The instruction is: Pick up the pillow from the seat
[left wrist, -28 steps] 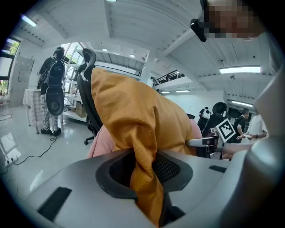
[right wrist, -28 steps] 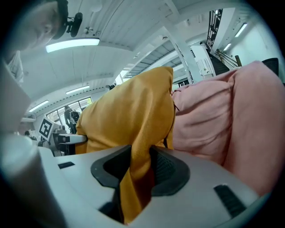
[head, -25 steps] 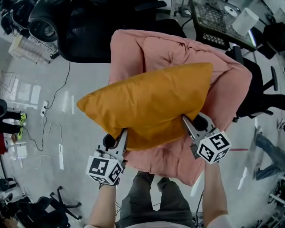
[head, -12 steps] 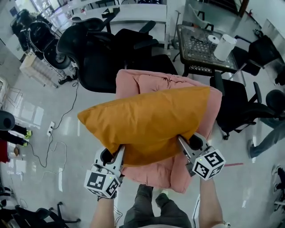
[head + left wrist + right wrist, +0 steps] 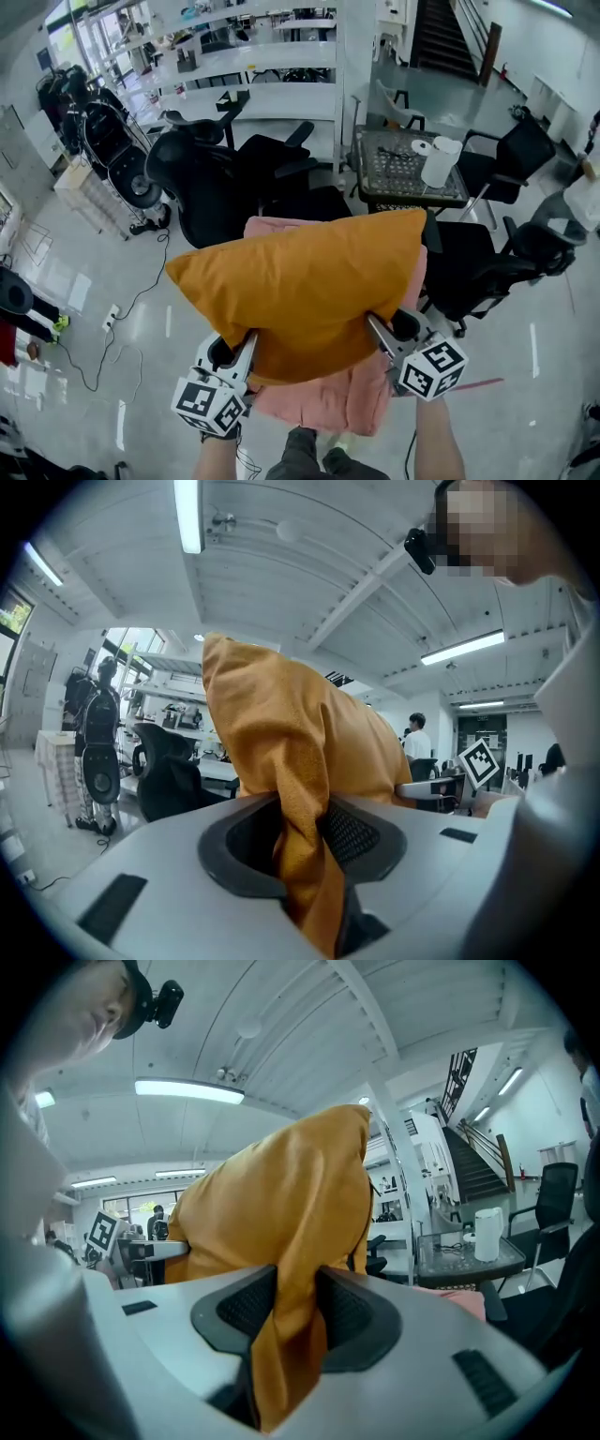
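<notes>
Left gripper (image 5: 246,342) and right gripper (image 5: 377,328) are each clamped on the near edge of the orange pillow (image 5: 300,281). In both gripper views a fold of its fabric is pinched between the ribbed pads (image 5: 352,834), one gripper near each lower corner. The pillow is held in the air in front of the person, spread wide between the two grippers and tilted, its right end higher in the head view. Directly beneath and behind it the pink seat (image 5: 328,403) is seen, largely covered from above by the pillow. Both forearms (image 5: 436,450) are stretched forward from the bottom edge of the head view, roughly parallel, with the grippers pointed away from the body and close to level — the marker cubes (image 5: 429,367) are turned up toward the camera. Black office chairs (image 5: 216,187) are grouped beyond the seat. A mesh-topped table (image 5: 398,173) is placed to their right, and a white jug (image 5: 439,161) is set upright on it.
</notes>
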The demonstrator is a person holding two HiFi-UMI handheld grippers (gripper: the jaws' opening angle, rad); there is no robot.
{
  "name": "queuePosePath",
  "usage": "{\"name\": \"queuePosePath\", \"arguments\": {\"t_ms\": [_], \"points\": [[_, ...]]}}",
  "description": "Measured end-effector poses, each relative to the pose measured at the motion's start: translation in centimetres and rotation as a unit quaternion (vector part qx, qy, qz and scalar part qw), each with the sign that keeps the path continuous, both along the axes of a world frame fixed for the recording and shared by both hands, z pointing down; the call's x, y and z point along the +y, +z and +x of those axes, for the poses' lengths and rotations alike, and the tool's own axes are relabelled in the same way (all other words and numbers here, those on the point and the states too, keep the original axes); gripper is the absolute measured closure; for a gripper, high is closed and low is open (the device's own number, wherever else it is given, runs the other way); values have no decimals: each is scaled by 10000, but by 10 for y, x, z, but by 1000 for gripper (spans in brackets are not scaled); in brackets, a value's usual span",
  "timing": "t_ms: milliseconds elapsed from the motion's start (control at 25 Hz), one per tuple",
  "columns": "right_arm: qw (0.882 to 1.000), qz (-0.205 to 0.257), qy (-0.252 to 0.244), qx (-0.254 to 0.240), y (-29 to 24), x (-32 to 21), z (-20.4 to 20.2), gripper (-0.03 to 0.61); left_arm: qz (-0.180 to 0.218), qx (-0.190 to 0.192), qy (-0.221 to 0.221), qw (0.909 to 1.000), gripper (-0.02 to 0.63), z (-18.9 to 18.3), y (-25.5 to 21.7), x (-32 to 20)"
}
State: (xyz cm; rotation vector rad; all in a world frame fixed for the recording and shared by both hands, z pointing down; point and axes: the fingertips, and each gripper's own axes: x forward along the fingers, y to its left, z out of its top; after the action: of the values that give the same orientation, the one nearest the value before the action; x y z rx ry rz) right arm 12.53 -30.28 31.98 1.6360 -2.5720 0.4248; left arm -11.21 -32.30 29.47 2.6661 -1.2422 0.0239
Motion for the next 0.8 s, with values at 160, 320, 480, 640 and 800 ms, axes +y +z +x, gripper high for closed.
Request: {"name": "queuePosePath", "arguments": {"t_ms": [160, 320, 480, 640, 800], "points": [[9998, 190, 66, -29, -37, 8, 10, 426, 136, 68, 59, 9999, 489, 10, -39, 7], [9992, 397, 72, -9, -67, 12, 15, 425, 281, 167, 107, 9994, 489, 15, -64, 10], [9980, 624, 87, 65, -96, 22, 15, 425, 443, 286, 174, 9985, 489, 15, -87, 19], [9963, 845, 128, 99, -127, 35, 17, 423, 594, 372, 228, 9973, 488, 15, -115, 30], [9945, 1031, 141, 107, -151, 44, 13, 422, 761, 406, 240, 9960, 488, 12, -139, 39]]}}
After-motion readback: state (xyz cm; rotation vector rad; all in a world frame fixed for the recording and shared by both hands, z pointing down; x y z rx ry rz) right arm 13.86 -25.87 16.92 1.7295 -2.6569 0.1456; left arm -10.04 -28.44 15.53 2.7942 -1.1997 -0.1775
